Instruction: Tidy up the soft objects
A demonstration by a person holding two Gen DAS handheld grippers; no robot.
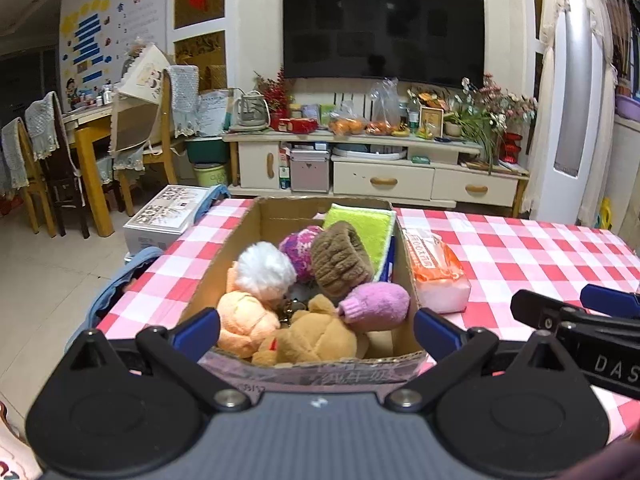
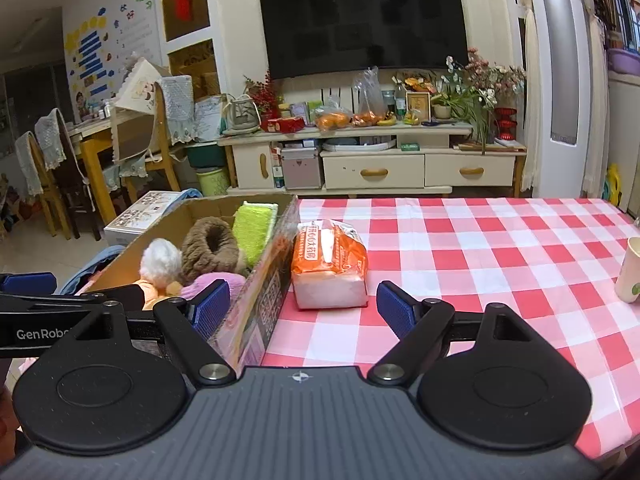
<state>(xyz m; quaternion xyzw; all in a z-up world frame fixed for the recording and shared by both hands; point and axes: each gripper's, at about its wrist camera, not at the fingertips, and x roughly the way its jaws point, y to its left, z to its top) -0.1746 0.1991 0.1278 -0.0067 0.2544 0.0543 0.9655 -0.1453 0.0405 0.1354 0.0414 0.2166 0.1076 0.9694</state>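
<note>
A cardboard box stands on the red-and-white checked table. It holds a tan plush bear, a peach plush, a white pom-pom, a purple yarn ball, a brown knit hat, a pink mitten and a green cloth. My left gripper is open just in front of the box with nothing between its fingers. My right gripper is open beside the box; ahead of it on the table lies an orange tissue pack, also seen as the tissue pack right of the box.
A paper cup stands at the table's right edge. A white carton sits off the table's left side. Behind are a TV stand, a TV and a dining table with chairs.
</note>
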